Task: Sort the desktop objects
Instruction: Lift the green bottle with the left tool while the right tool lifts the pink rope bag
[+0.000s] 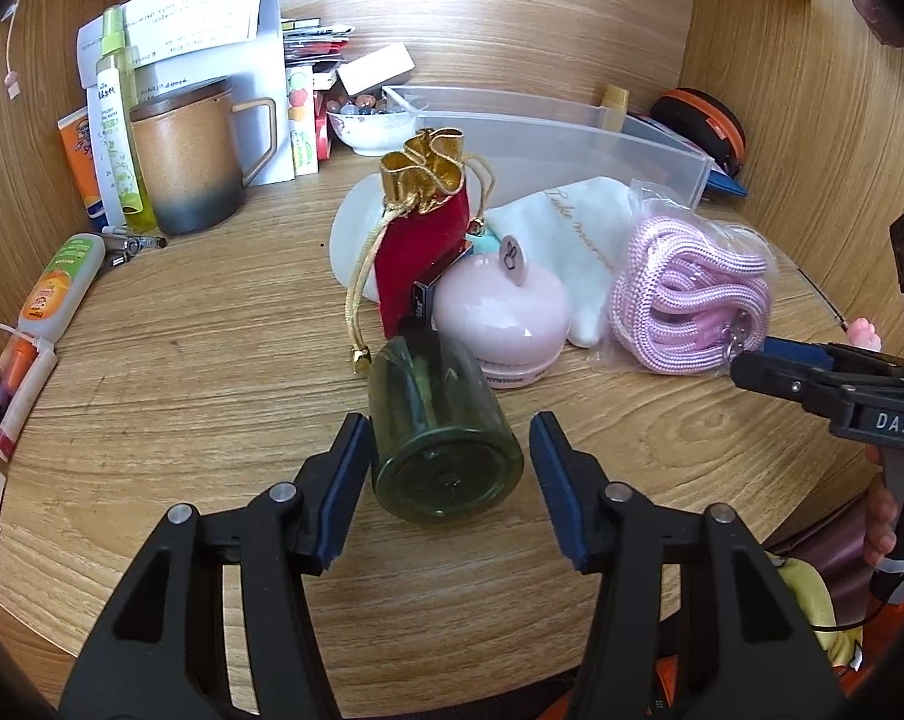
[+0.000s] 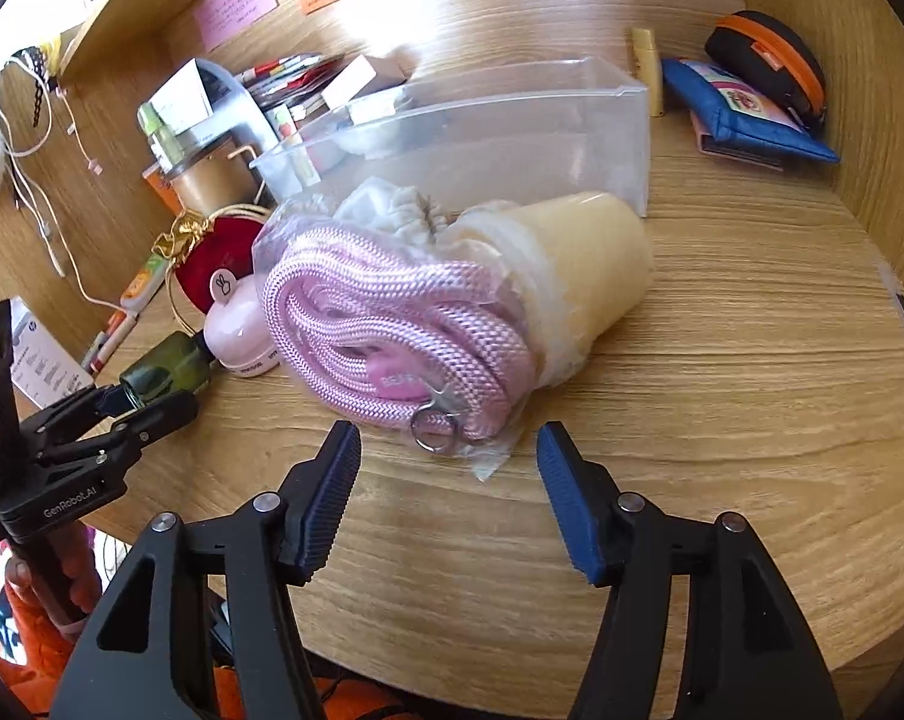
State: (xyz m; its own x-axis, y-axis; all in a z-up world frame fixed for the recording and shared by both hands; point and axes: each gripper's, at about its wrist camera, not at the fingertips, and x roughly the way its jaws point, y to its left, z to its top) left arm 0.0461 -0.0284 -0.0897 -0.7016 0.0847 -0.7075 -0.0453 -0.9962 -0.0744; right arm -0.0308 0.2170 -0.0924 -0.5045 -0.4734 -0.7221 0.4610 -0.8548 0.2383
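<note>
A dark green bottle (image 1: pixel 443 438) lies on its side on the wooden desk, its base toward me. My left gripper (image 1: pixel 449 465) is open with a finger on either side of the bottle's base, not gripping it. The bottle also shows in the right wrist view (image 2: pixel 167 369). A pink rope in a clear bag (image 2: pixel 386 336) lies just ahead of my open, empty right gripper (image 2: pixel 449 477); the bag also shows in the left wrist view (image 1: pixel 692 300). Behind sit a red velvet pouch (image 1: pixel 425 246), a pink round case (image 1: pixel 503 315), a white cloth bag (image 1: pixel 578 240) and a clear plastic bin (image 2: pixel 482 138).
A brown mug (image 1: pixel 188 162), spray bottle (image 1: pixel 119 126), tubes and pens stand at the left. A bowl of beads (image 1: pixel 371 123) and papers sit at the back. A cream cup (image 2: pixel 584 264), blue pouch (image 2: pixel 746 120) and black-orange case (image 2: pixel 770 60) lie on the right.
</note>
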